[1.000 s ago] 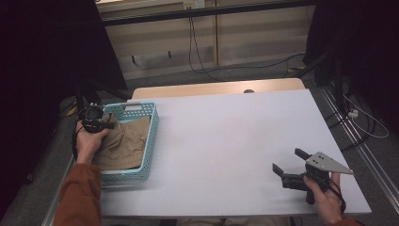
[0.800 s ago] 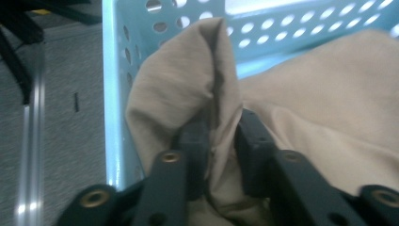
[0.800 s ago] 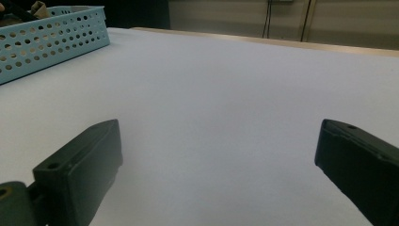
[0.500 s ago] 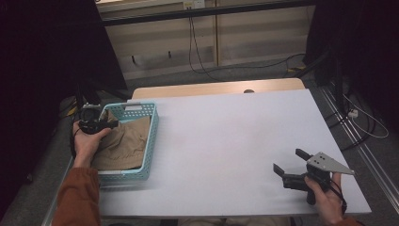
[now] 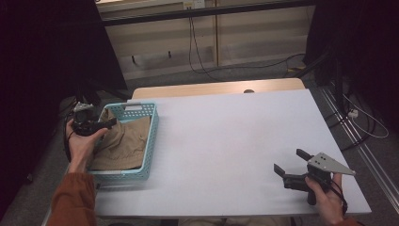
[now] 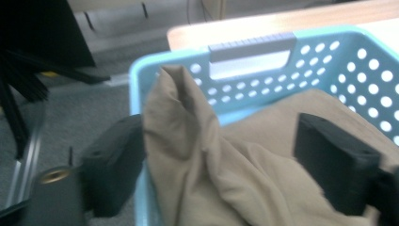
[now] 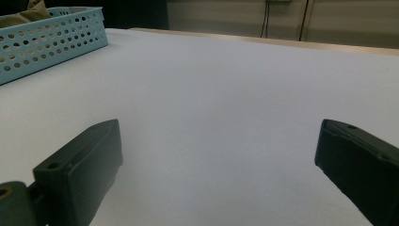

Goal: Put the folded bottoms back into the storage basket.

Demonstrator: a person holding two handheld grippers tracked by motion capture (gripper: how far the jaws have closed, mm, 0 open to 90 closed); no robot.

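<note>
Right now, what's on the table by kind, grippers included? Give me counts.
Baskets: 1, the light blue basket at the table's left edge
Cloths: 1, the tan cloth lying inside it
Grippers: 2, the left gripper at the basket and the right gripper near the right corner
Total: 4

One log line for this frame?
left gripper: jaws just opened, tan cloth between, unpressed | cloth: in blue basket | right gripper: open, over table
</note>
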